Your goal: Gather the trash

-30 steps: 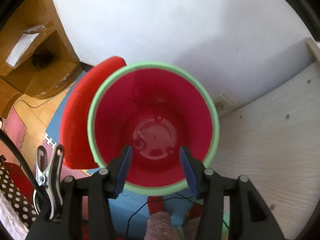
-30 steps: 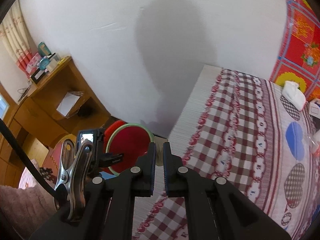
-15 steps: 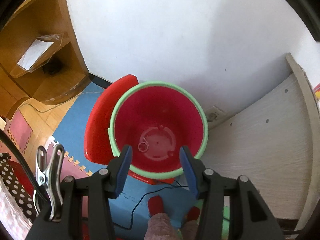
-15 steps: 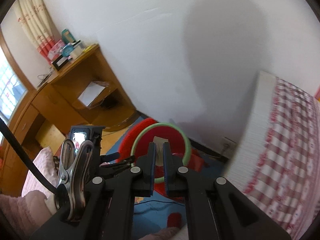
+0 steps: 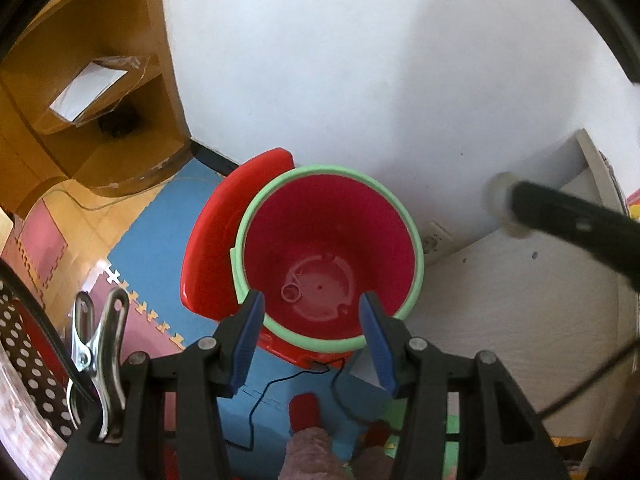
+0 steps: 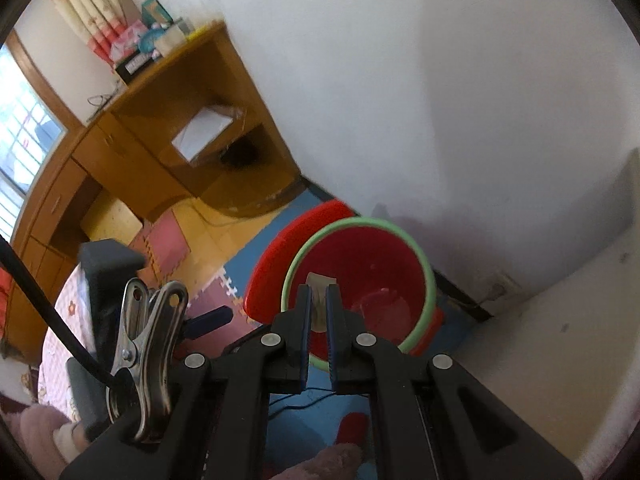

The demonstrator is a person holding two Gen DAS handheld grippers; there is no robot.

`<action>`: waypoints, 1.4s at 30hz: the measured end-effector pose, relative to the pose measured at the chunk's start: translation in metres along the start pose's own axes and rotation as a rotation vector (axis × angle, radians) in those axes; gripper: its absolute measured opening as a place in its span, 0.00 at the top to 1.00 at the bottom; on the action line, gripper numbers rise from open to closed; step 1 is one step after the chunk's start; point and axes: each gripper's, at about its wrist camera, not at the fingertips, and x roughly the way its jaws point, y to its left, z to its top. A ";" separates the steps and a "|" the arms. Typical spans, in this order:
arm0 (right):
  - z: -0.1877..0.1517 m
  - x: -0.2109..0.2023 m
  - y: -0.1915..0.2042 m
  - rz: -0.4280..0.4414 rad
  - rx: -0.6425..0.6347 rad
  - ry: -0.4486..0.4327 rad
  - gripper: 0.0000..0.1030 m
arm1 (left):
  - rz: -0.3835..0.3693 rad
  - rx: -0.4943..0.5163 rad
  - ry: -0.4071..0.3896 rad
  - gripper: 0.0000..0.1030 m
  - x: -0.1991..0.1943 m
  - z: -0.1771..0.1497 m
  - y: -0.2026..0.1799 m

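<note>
A red trash bin (image 5: 332, 248) with a green rim and its red lid (image 5: 216, 240) tipped open stands on the floor by the wall; it also shows in the right wrist view (image 6: 372, 280). My left gripper (image 5: 312, 332) is open and empty, above the bin's near rim. My right gripper (image 6: 318, 312) is shut on a pale scrap of paper trash (image 6: 319, 286), held above the bin's left side. The right gripper's tip with the pale scrap (image 5: 504, 206) shows to the right in the left wrist view.
A wooden desk (image 6: 160, 128) with open shelves stands to the left. A white bed frame panel (image 5: 520, 300) is at the right. Foam floor mats (image 5: 168, 208) and a thin black cable (image 5: 280, 384) lie below. A wall socket (image 5: 436, 236) is behind the bin.
The right gripper has swung left from over the bed to over the bin, still holding the scrap. The left gripper has risen away from the bin, which looks smaller.
</note>
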 end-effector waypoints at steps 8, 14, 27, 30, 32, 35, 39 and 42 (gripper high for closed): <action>0.011 0.059 0.001 -0.023 -0.004 0.101 0.90 | 0.014 -0.033 -0.001 0.49 0.001 0.001 0.011; 0.010 0.071 -0.001 -0.019 0.022 0.139 0.85 | 0.015 -0.036 -0.004 0.49 0.000 0.002 0.014; 0.009 0.059 -0.006 -0.024 0.066 0.129 0.71 | 0.006 -0.012 -0.006 0.49 -0.005 0.002 0.010; 0.008 0.056 -0.007 -0.018 0.085 0.136 0.71 | -0.001 -0.004 -0.010 0.49 -0.007 0.005 0.008; 0.006 0.052 -0.009 -0.012 0.098 0.131 0.71 | -0.006 0.005 -0.015 0.49 -0.009 0.005 0.007; 0.003 0.044 -0.008 -0.013 0.108 0.117 0.71 | -0.011 0.017 -0.015 0.49 -0.012 0.007 0.005; -0.001 0.032 -0.005 -0.032 0.113 0.100 0.71 | -0.018 0.034 -0.016 0.50 -0.018 0.008 0.001; -0.004 0.021 -0.002 -0.048 0.107 0.081 0.71 | -0.026 0.049 -0.021 0.50 -0.023 0.009 -0.003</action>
